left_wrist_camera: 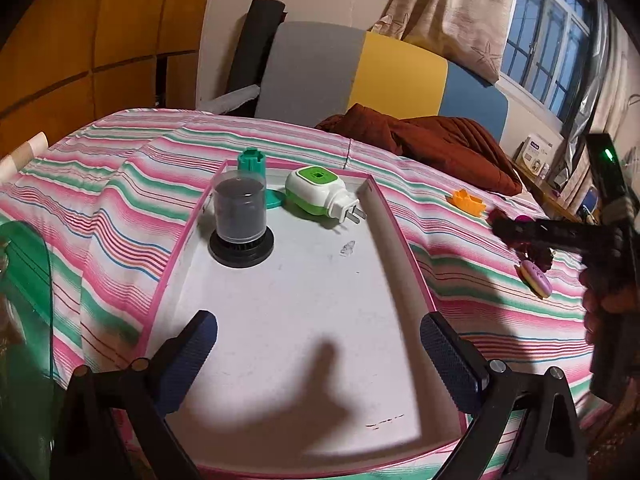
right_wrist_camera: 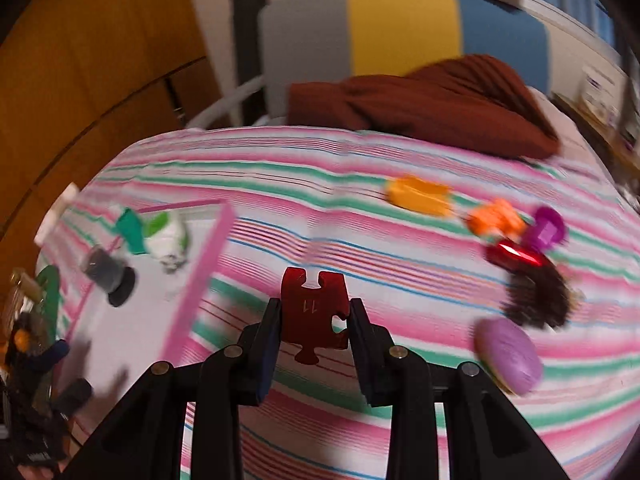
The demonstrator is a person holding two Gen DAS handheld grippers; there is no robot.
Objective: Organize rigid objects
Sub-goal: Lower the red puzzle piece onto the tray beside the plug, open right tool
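Right gripper (right_wrist_camera: 314,320) pinches a red puzzle piece (right_wrist_camera: 314,308) by its edges: thin, stiff, light, probably slippery. Left gripper (left_wrist_camera: 320,356) hangs wide open, empty, over the pink-rimmed tray (left_wrist_camera: 400,232).

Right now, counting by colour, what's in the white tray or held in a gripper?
Teal: 1, spool
Green and white: 1, plug-in device
Black and grey: 1, canister
Red: 1, puzzle piece, in the right gripper
Total: 4
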